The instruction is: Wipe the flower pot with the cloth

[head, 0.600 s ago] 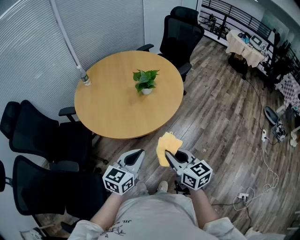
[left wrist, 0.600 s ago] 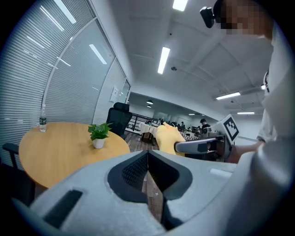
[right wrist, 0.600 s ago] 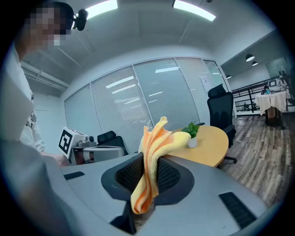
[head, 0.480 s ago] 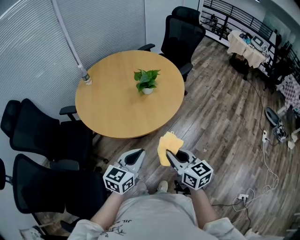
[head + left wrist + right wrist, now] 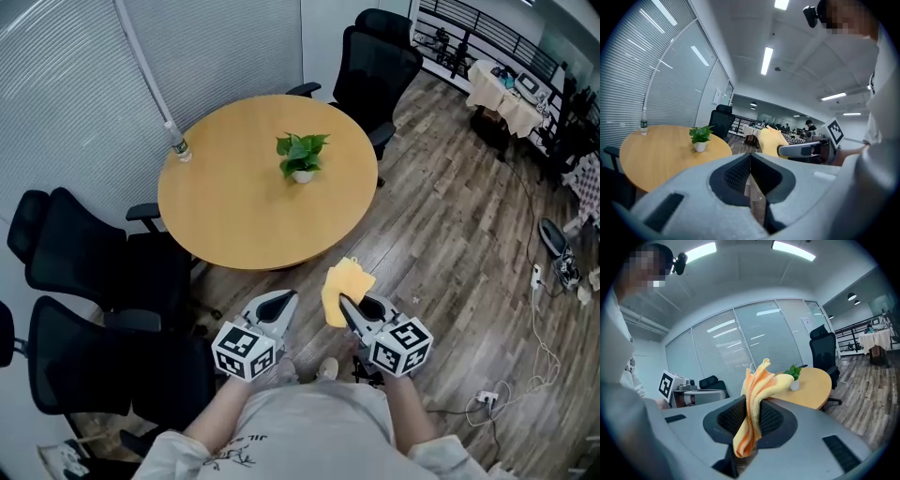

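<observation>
A small white flower pot [image 5: 303,175] with a green plant stands near the middle of the round wooden table [image 5: 234,216]; it also shows as the pot [image 5: 699,146] in the left gripper view and the pot [image 5: 794,385] in the right gripper view. My right gripper [image 5: 343,305] is shut on a folded yellow cloth [image 5: 343,289], held over the floor short of the table's near edge. The cloth [image 5: 757,394] sticks up from between its jaws. My left gripper [image 5: 284,302] hangs beside it, shut and empty.
Black office chairs [image 5: 89,272] stand left of the table, and one more chair [image 5: 377,61] behind it. A small bottle [image 5: 180,147] sits at the table's far left edge. Cables and a power strip [image 5: 487,394] lie on the wooden floor to the right.
The view has shifted a little: table and pot sit slightly further right and up. Both grippers stay side by side, the cloth still clamped in the right one.
</observation>
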Demonstrator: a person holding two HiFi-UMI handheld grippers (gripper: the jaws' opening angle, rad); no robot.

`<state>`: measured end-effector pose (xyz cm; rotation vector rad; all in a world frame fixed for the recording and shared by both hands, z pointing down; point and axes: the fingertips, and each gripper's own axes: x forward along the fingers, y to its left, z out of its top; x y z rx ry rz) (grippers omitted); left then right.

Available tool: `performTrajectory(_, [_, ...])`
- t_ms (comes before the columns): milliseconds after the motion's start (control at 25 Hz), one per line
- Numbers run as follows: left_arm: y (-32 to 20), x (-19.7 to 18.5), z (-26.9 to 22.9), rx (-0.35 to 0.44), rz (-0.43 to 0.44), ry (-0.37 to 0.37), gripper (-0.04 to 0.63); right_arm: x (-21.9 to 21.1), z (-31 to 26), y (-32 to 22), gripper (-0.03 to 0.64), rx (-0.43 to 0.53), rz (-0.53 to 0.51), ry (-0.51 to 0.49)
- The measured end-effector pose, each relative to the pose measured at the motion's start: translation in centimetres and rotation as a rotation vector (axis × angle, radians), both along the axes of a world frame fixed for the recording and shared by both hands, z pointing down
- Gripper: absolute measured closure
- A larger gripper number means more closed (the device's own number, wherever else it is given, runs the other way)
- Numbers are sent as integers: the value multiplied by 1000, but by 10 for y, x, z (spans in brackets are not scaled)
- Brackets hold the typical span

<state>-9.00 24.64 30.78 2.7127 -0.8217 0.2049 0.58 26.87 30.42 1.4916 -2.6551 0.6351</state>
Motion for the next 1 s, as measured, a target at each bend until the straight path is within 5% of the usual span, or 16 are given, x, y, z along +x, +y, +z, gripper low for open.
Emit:
performTrajectory(160, [-1,10,-2,3,-7,-2,584,12,-5,0,554,13,-12,-67])
performTrajectory(1000, [5,71,0,17,-82,-48,584,78,13,4,554,-19,-86,-52])
